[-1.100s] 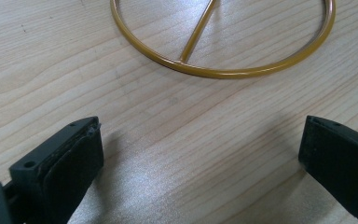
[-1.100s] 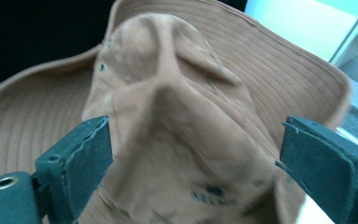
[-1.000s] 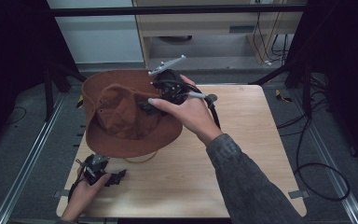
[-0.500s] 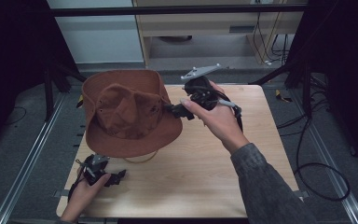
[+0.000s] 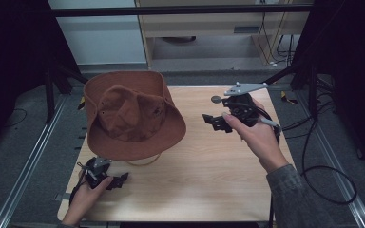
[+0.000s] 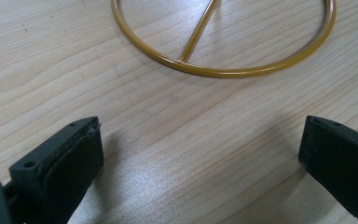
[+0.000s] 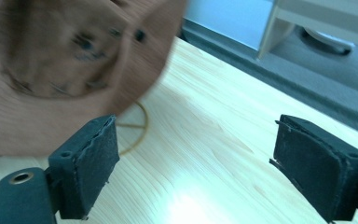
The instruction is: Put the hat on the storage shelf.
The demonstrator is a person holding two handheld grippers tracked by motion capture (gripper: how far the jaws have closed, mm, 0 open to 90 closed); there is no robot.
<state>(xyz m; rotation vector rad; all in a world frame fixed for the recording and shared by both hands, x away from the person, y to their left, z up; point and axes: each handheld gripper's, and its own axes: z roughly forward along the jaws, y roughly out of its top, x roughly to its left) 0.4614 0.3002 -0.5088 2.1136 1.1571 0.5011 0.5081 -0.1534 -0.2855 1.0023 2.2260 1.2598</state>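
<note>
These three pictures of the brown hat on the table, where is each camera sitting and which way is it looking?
High view: above the person's side, looking forward and down at the table; both forearms, left gripper, right gripper.
Left gripper view: low on that gripper, facing the wood and a yellow wire ring; two black jaws apart.
Right gripper view: looks past its open jaws toward the hat.
Shared: hat, ring and tabletop.

A pale wood-grain tabletop; on its left part sits a wide-brimmed brown felt hat, perched on a yellow metal ring stand whose base lies flat on the wood.
</note>
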